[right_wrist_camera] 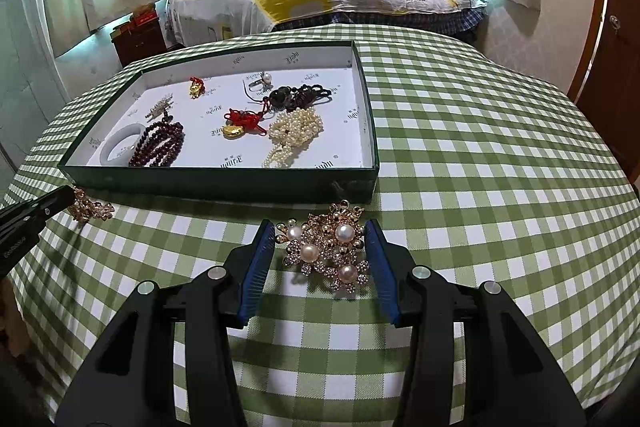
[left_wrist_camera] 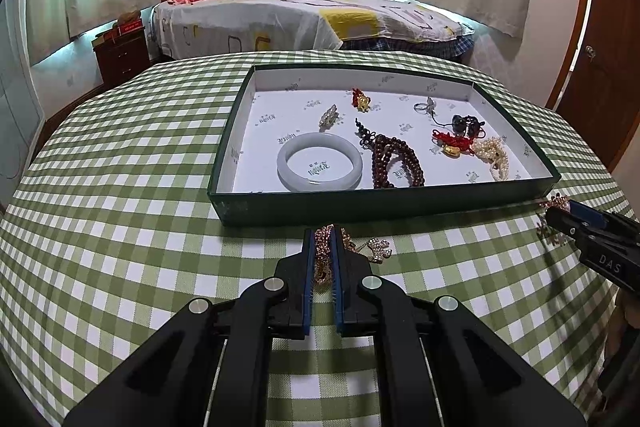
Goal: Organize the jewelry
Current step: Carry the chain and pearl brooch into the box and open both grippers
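My left gripper (left_wrist_camera: 324,231) is shut on a gold rhinestone brooch (left_wrist_camera: 323,255) just in front of the green jewelry box (left_wrist_camera: 360,205); part of the brooch (left_wrist_camera: 378,247) sticks out to the right on the cloth. My right gripper (right_wrist_camera: 320,227) is open, its blue pads on either side of a gold pearl flower brooch (right_wrist_camera: 326,247) lying on the checked tablecloth. The box (right_wrist_camera: 224,183) holds a white jade bangle (left_wrist_camera: 320,161), dark red beads (left_wrist_camera: 394,159), a pearl strand (right_wrist_camera: 296,131), red-corded gold charms (right_wrist_camera: 240,125), a ring (right_wrist_camera: 258,81) and a dark cord necklace (right_wrist_camera: 300,95).
The table wears a green and white checked cloth (right_wrist_camera: 480,167). In the right wrist view the left gripper (right_wrist_camera: 28,215) and its brooch (right_wrist_camera: 90,209) show at the left edge. A bed (left_wrist_camera: 300,15) and nightstand (left_wrist_camera: 122,53) stand behind the table.
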